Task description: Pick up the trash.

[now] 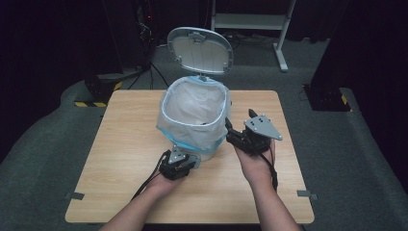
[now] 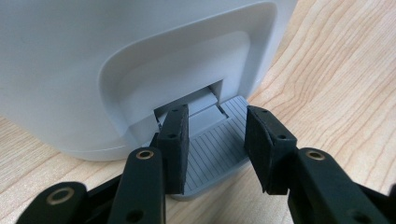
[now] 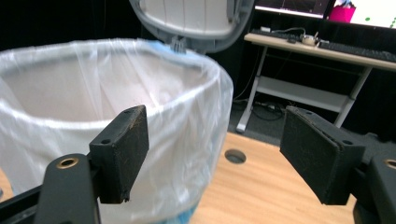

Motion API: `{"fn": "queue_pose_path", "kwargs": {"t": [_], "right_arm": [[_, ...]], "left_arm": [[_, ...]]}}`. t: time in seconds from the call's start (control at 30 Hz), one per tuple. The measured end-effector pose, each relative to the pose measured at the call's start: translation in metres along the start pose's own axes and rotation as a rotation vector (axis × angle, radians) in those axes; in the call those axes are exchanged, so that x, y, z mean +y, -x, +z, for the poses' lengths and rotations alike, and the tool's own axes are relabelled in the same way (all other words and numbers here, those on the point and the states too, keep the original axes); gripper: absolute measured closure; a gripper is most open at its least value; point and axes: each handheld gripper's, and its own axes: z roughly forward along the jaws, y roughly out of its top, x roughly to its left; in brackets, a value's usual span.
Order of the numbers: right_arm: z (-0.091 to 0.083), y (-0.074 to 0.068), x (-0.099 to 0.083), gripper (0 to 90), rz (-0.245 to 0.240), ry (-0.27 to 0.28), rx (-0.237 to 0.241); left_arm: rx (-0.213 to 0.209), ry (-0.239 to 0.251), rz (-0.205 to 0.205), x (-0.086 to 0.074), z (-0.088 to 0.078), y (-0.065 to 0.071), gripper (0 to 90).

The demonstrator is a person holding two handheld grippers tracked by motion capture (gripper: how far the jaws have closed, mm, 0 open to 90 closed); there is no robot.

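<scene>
My left gripper (image 2: 212,149) presses the bin's pedal (image 2: 219,144) beneath its spread jaws; I should push squarely. My right gripper (image 3: 212,154), jaws wide, has the bag's rim (image 3: 205,88) just left.

Even overhead light on the table (image 1: 125,144), dark surroundings; close-up jaws look slightly soft, perhaps defocused.
</scene>
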Motion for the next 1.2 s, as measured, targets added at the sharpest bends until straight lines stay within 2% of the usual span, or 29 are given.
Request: {"fn": "queue_pose_path", "kwargs": {"t": [0.37, 0.77, 1.03, 1.2], "right_arm": [[0.001, 0.003, -0.041, 23.5, -0.001, -0.095, -0.006], [0.006, 0.011, -0.115, 23.4, 0.015, -0.254, -0.034], [0.007, 0.015, -0.152, 23.7, 0.03, -0.343, -0.041], [0.005, 0.016, -0.164, 23.7, 0.044, -0.371, -0.044]], "left_arm": [[0.001, 0.003, -0.003, 0.0, 0.0, 0.0, 59.8], [0.0, 0.003, -0.006, 0.0, 0.0, 0.0, 59.7], [-0.002, 0.004, -0.009, 0.0, 0.0, 0.0, 59.7], [-0.002, 0.002, -0.007, 0.0, 0.0, 0.0, 59.7]]}}
